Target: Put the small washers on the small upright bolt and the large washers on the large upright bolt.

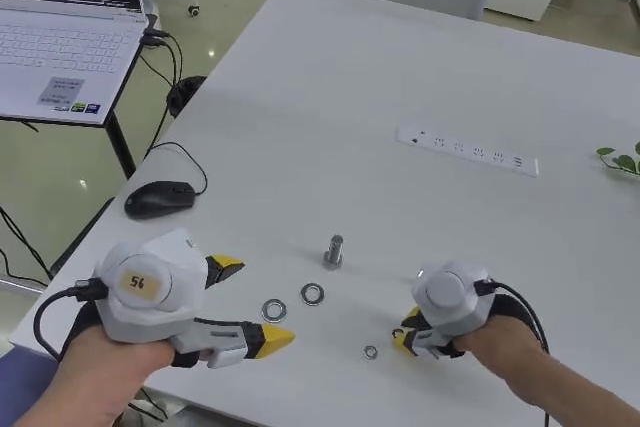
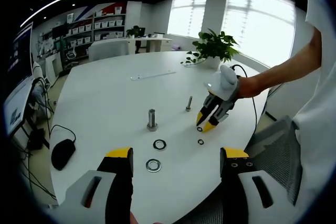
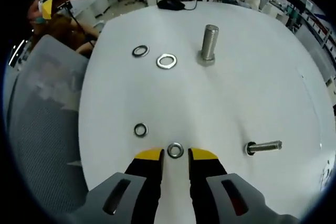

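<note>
Right gripper (image 3: 176, 157) first: my yellow wedge tips stand a narrow gap apart, low over the table (image 3: 252, 93), and a small washer (image 3: 175, 150) lies flat between them. I see neither tip touching the ring, so this tool has hold of nothing. A second small washer (image 3: 140, 129), another thin steel ring, lies flat near the tips, to their left in the right gripper view. The small bolt (image 3: 262, 146), slim and threaded, stands on its hex head near the tips on the other side.

My left gripper (image 2: 177, 153) is spread wide and empty, grey moulded arms ending in yellow tips, held over the near side of the table. Ahead of it a large washer (image 2: 153, 165) lies flat, a broad bright ring with a round hole. A second large washer (image 2: 159, 144) lies just beyond, close to the first but apart from it. Past them the large bolt (image 2: 151, 119) stands upright on its hex head, a thick grey metal shank with thread near the top, and its shank is bare. The small bolt is bare too.

My table is white, smooth and matte. A black rounded mouse (image 1: 160, 199) with a thin cord sits near its left edge, and a flat white power strip (image 1: 467, 150) lies farther across
</note>
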Demonstrator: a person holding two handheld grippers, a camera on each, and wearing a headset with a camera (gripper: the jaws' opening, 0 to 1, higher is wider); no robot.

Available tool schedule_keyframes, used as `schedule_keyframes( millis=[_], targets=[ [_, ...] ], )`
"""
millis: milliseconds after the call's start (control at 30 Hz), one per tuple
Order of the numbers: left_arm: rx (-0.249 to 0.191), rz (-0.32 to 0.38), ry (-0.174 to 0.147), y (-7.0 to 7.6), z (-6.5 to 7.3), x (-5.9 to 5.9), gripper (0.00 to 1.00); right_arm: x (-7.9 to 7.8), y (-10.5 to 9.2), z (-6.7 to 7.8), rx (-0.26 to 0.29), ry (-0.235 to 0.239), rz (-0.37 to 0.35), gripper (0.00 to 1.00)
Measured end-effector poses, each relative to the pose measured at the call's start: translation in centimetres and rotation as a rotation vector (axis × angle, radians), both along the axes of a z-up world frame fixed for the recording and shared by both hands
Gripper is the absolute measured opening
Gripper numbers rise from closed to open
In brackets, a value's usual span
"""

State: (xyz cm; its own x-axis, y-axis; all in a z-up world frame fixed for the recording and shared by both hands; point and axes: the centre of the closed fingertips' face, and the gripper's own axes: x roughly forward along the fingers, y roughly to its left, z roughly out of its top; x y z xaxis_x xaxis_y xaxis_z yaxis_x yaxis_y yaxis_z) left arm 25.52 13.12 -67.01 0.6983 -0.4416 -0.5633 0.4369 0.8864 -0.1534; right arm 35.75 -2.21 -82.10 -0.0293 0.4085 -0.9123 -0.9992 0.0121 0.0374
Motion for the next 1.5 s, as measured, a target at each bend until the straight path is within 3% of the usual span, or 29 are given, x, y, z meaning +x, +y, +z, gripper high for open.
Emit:
schedule_keyframes(
  millis=[233, 567, 833, 1000, 1100, 1333, 1500],
  targets=[
    [-0.004, 0.004, 0.003, -0.1, -0.2, 0.0, 0.67, -0.1, 0.0, -0.2, -0.057, -0.038, 0.106, 0.2],
    [-0.007, -0.006, -0.001, -0.7, -0.2, 0.3, 0.67, -0.2, 0.0, -0.2, -0.092, -0.046, 0.17, 0.19],
    [-0.011, -0.012, -0.006, -1.0, -0.1, 0.5, 0.67, -0.1, 0.2, -0.2, -0.08, -0.059, 0.185, 0.14],
    [-0.01, -0.005, -0.006, -0.8, -0.1, 0.3, 0.67, -0.1, 0.1, -0.2, -0.055, -0.065, 0.171, 0.13],
    [-0.007, -0.001, -0.005, -0.5, -0.1, 0.2, 0.66, 0.0, 0.1, -0.1, -0.035, -0.054, 0.119, 0.13],
    [-0.005, 0.006, -0.005, -0.2, -0.1, 0.1, 0.66, 0.1, -0.7, 0.0, -0.037, -0.068, 0.096, 0.13],
    [-0.005, 0.001, -0.004, -0.2, -0.1, 0.2, 0.66, 0.6, -1.4, 0.6, -0.018, -0.063, 0.037, 0.12]
  ],
)
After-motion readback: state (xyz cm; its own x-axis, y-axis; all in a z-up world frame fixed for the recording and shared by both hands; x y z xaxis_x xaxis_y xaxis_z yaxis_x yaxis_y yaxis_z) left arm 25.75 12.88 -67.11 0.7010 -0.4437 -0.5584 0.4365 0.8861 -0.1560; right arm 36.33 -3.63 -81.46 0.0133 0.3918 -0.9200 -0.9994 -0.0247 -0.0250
